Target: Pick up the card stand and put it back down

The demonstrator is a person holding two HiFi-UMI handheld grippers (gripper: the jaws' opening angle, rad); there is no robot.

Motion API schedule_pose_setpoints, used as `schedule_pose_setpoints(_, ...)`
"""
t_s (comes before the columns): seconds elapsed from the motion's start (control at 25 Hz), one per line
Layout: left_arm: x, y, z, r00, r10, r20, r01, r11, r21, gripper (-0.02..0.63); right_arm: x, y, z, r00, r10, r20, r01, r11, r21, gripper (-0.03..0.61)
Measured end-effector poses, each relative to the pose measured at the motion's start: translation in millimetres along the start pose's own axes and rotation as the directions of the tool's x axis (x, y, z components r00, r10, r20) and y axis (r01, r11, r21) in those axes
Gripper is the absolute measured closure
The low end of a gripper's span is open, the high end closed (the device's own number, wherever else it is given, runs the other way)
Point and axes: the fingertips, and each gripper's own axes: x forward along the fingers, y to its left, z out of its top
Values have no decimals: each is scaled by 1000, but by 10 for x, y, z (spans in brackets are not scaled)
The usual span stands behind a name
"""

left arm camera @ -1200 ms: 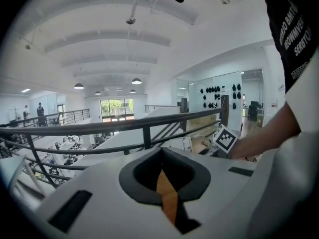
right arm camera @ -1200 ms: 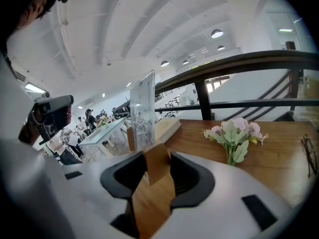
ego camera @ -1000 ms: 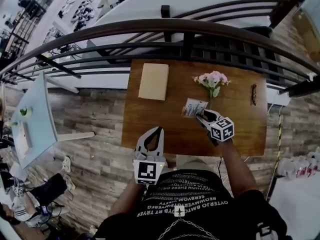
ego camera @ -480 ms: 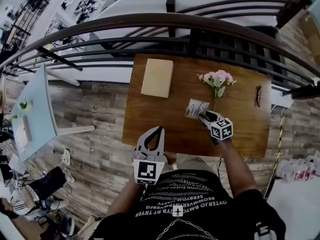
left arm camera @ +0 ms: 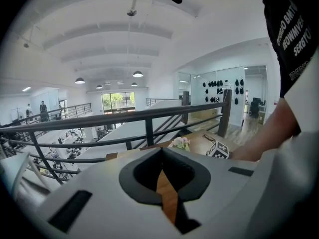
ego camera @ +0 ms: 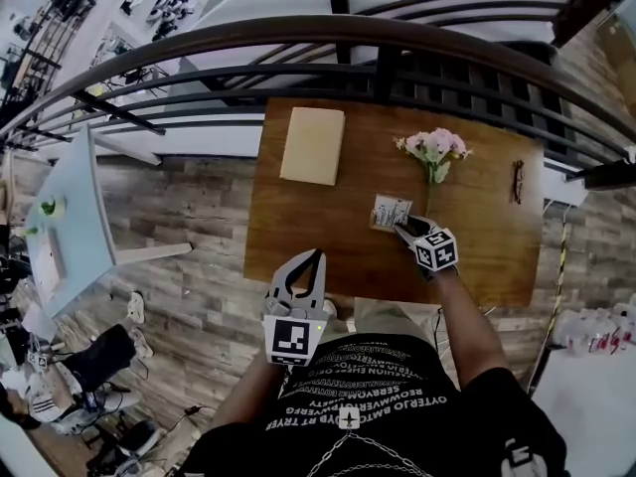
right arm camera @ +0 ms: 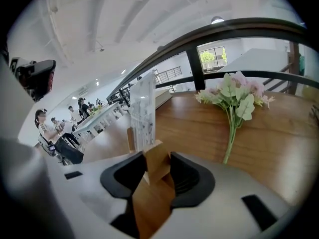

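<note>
The card stand (ego camera: 390, 212) is a clear printed card upright in a small wooden block, at the middle of the brown table (ego camera: 328, 251). My right gripper (ego camera: 400, 225) comes at it from the near right and is shut on the wooden block (right arm camera: 155, 163); the card (right arm camera: 143, 111) rises just beyond the jaws. The stand is low over the tabletop; whether it touches the top I cannot tell. My left gripper (ego camera: 316, 258) hovers over the table's front edge with its tips together and nothing in it (left arm camera: 162, 153).
A bunch of pink flowers (ego camera: 434, 147) lies just right of the stand, its stem (right arm camera: 230, 133) close to my right gripper. A beige pad (ego camera: 312, 145) sits at the back left, and glasses (ego camera: 518, 181) at the far right. A dark railing (ego camera: 378, 68) runs behind the table.
My right gripper has come down toward the tabletop with the card stand still in its grip. The left gripper has stayed where it was.
</note>
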Motion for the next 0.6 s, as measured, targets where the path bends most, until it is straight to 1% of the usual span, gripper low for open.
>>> schedule_pose_setpoints(0.08, -20, -17, -7, 1000, 1, -1, -1, 1000, 3, 591, 12, 11, -8, 1000, -5, 7, 5, 1000, -27, 410)
schedule_pose_setpoints(0.28, -118, -21, -24, 1000, 10, -3, -9, 1000, 13, 591, 56, 27, -115, 1000, -26, -14, 23, 988, -154, 407)
schedule_pose_setpoints(0.4, -206, -26, -33, 1000, 17, -2, -17, 1000, 23, 591, 65, 6, -146, 999, -43, -26, 37, 983, -180, 400)
schedule_pose_setpoints(0.52, -310, -13, -37, 1000, 20, 6, -21, 1000, 21, 591, 45, 0, -224, 994, -90, -60, 75, 974, -214, 391)
schedule_pose_setpoints(0.6, -392, -15, -44, 1000, 15, 12, -16, 1000, 21, 591, -34, 24, -252, 991, -117, -61, 101, 971, -217, 365)
